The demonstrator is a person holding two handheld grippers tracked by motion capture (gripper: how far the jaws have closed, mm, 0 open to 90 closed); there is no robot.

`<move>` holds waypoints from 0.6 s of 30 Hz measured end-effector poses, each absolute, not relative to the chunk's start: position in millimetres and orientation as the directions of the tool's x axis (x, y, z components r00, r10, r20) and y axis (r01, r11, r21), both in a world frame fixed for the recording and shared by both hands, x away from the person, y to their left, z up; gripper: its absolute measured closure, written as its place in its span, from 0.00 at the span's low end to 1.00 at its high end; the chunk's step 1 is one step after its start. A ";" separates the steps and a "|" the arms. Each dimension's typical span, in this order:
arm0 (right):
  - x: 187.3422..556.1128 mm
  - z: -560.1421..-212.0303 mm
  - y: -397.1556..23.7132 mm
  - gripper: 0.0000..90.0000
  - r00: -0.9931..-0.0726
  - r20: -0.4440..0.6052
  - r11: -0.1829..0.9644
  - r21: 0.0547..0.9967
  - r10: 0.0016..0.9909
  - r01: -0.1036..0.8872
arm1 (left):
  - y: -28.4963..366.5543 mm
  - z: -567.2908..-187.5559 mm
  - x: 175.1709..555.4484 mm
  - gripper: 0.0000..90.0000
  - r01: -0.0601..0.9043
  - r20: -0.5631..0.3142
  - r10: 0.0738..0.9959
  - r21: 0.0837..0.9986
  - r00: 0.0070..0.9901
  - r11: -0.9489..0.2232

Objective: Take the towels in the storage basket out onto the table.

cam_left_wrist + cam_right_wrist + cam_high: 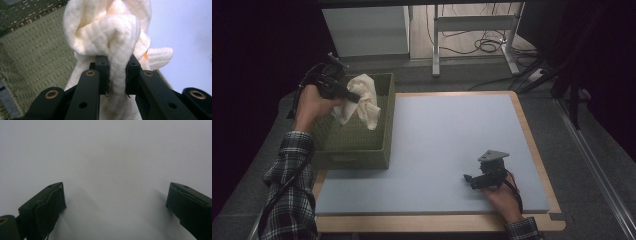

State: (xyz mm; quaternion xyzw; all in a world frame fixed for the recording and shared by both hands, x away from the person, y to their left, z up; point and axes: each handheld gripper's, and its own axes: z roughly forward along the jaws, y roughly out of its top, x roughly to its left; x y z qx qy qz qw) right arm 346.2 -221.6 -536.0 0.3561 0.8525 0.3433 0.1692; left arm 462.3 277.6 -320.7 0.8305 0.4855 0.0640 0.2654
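A pale blue mat (452, 150) covers a wood-edged table (532, 135) in a dim room, with desk legs and loose cables on the floor behind. At the mat's left edge stands a green woven basket (362, 150). The left gripper (354, 98) hangs above the basket, clenched on a cream cloth (362, 100); in the left gripper view the pads pinch a thick fold of the cloth (110, 40) between them, the rest bunched above the jaws and trailing below. The cloth is clear of the basket floor, over its far right part, with a tail drooping toward the right wall. The step in hand looks like lifting the cloth out of the basket. To do it well, the grip should hold firm on that fold and the lift should go straight up until the hanging tail clears the rim, so it does not snag on the weave or drag the basket along; only then should it carry across to the mat. The cloth's long axis runs roughly up and down as it hangs, leaning slightly to the right, free end pointing down. The right gripper (474, 181) rests on the mat near the front right, jaws spread wide with nothing between them.
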 end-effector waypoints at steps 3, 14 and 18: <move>346.2 -536.0 -221.6 0.03 -0.690 -0.045 0.511 0.706 0.723 0.490 | 268.2 -316.5 463.4 0.87 0.766 -0.156 0.831 0.507 0.533 -0.396; 346.3 -536.1 -221.7 0.03 -0.691 -0.045 0.512 0.706 0.721 0.488 | 228.0 -305.5 471.7 0.87 0.730 -0.163 0.789 0.524 0.592 -0.439; 346.4 -536.1 -221.7 0.03 -0.692 -0.046 0.513 0.707 0.720 0.487 | 209.6 -306.1 474.6 0.87 0.714 -0.166 0.769 0.528 0.618 -0.459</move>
